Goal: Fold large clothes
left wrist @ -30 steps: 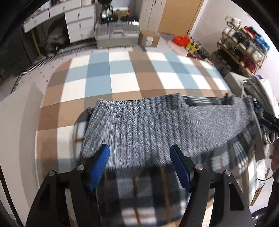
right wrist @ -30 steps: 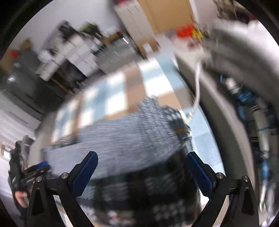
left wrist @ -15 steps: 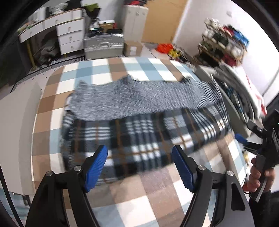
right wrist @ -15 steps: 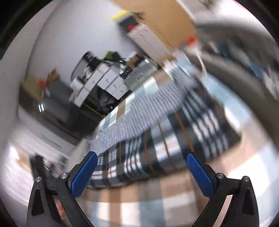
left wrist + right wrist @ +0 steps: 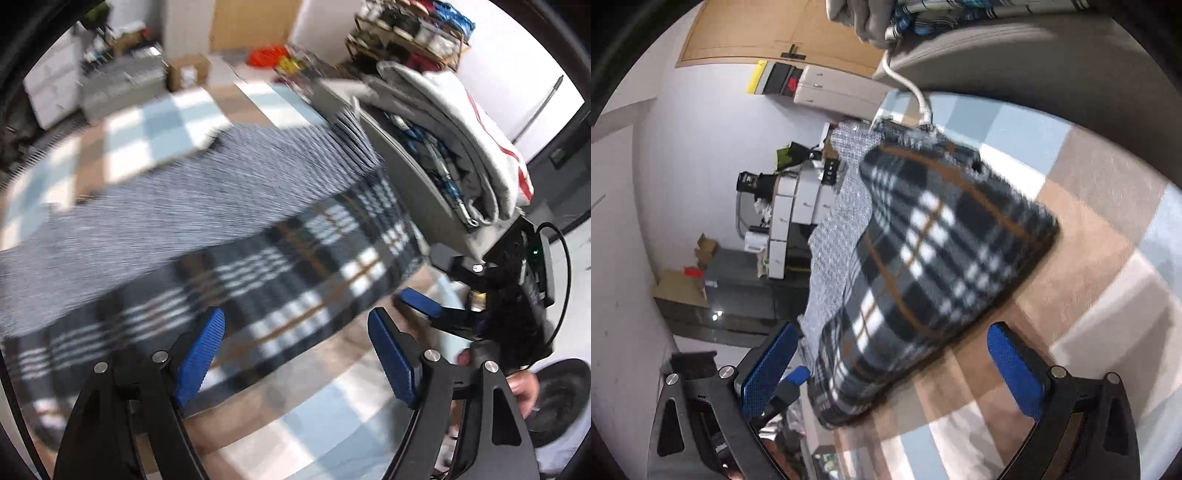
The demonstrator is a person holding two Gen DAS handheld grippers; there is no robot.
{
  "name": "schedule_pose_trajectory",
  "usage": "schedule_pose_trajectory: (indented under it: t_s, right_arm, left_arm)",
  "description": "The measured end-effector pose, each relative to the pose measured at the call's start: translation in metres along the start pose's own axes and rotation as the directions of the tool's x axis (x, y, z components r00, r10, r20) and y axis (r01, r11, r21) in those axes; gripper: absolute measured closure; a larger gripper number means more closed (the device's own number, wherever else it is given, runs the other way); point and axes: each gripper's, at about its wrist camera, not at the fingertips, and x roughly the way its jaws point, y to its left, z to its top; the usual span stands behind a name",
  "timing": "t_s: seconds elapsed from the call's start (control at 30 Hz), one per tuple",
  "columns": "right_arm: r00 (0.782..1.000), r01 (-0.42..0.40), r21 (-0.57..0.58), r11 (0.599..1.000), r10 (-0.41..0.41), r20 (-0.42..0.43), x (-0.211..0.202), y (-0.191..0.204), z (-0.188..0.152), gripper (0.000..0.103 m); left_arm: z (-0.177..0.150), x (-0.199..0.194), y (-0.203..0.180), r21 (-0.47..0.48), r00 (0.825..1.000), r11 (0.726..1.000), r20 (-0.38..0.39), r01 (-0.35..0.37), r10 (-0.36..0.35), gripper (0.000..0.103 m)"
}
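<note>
A folded garment lies on the checked floor mat (image 5: pixel 147 129): a black, white and brown plaid layer (image 5: pixel 295 266) with a grey knit layer (image 5: pixel 192 206) over its far half. My left gripper (image 5: pixel 295 354) hovers over the plaid's near edge, its jaws opening and nothing between them. Its view is blurred by motion. To the right, a hand (image 5: pixel 517 384) holds my right gripper (image 5: pixel 421 306). In the right wrist view the plaid layer (image 5: pixel 923 251) and the grey knit (image 5: pixel 842 221) lie just ahead of my right gripper (image 5: pixel 892 369), whose blue fingers (image 5: pixel 1015 369) stand wide, touching no cloth.
A pile of clothes (image 5: pixel 461 147) rests on a grey seat at the mat's right edge. Behind it stands a loaded shelf (image 5: pixel 406 29). A cardboard box (image 5: pixel 188 72) and white drawers (image 5: pixel 55 85) line the far side. A white cord (image 5: pixel 908 88) hangs near the garment.
Both grippers have drawn back from the garment, which lies folded on the mat. The left view has swung right toward the clothes pile. The right view has rolled strongly.
</note>
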Motion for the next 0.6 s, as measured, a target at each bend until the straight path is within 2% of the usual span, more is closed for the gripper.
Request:
schedule_pose_trajectory:
  t_s: [0.03,0.1,0.2,0.3,0.43,0.53,0.6]
  right_arm:
    - [1.000,0.019,-0.007,1.000,-0.019,0.008,0.002,-0.001,0.002,0.000]
    - [1.000,0.010,0.015,1.000,-0.011,0.016,0.002,-0.001,0.007,0.000]
    - [1.000,0.018,0.041,0.999,-0.019,0.006,0.007,-0.001,0.015,0.000]
    - [0.999,0.043,0.038,0.998,-0.042,-0.013,0.017,0.001,0.020,0.000]
    - [0.992,0.118,-0.046,0.992,-0.119,-0.040,0.034,0.014,0.020,0.000]
    - [0.992,0.122,-0.091,0.988,-0.125,-0.031,0.040,0.019,0.023,0.000]
    - [0.992,0.117,-0.073,0.990,-0.119,-0.028,0.042,0.020,0.026,0.000]
  left_arm:
    - [0.003,0.010,-0.001,-0.005,0.999,1.000,-0.038,0.029,-0.029,0.027]
    - [0.005,0.027,-0.001,-0.008,0.996,1.000,-0.090,0.010,-0.011,0.027]
    - [0.000,0.039,0.001,0.024,0.992,1.000,-0.127,-0.004,0.007,0.027]
    - [-0.009,0.038,-0.002,0.087,0.992,0.996,-0.123,-0.006,0.017,0.027]
    - [-0.027,0.040,-0.007,0.191,0.996,0.982,-0.082,-0.016,0.032,0.028]
    - [-0.036,0.034,-0.004,0.191,0.998,0.982,-0.068,0.008,0.005,0.028]
    - [-0.039,0.031,-0.003,0.186,0.997,0.982,-0.073,0.020,-0.006,0.028]
